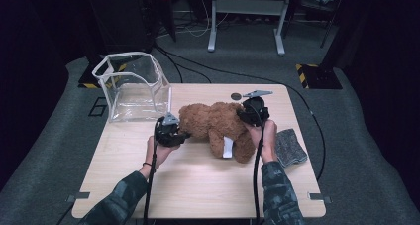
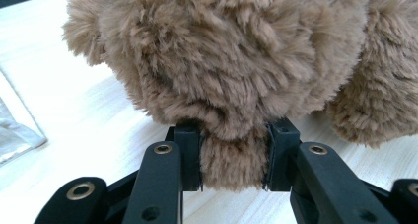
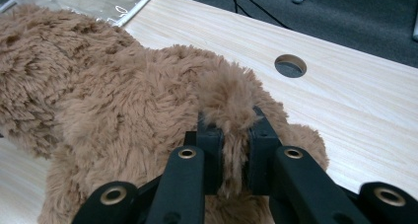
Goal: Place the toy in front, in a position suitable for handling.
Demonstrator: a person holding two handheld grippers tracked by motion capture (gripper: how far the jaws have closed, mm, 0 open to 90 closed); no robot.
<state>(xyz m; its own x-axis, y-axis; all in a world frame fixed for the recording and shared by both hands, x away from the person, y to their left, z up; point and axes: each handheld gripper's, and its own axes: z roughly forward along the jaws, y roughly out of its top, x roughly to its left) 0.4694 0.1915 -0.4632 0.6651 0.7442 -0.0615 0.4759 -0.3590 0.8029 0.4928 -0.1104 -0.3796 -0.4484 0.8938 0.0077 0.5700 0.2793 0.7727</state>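
A brown plush teddy bear (image 1: 218, 126) lies on the light wooden table (image 1: 198, 185), a white tag at its lower side. At the bear's left end, my left gripper (image 1: 174, 135) is shut on a thick fold of its fur (image 2: 231, 155), with the pads pressed into the plush on both sides. My right gripper (image 1: 250, 115) is at the bear's right end, shut on a thin tuft of fur (image 3: 231, 130) pinched between its jaws. The bear (image 3: 98, 95) stretches away to the left in the right gripper view.
A clear plastic bag (image 1: 131, 86) with white edging stands open at the table's back left corner. A grey cloth (image 1: 291, 146) lies at the right edge. A round hole (image 1: 236, 96) is in the tabletop behind the bear. Cables cross the floor beyond.
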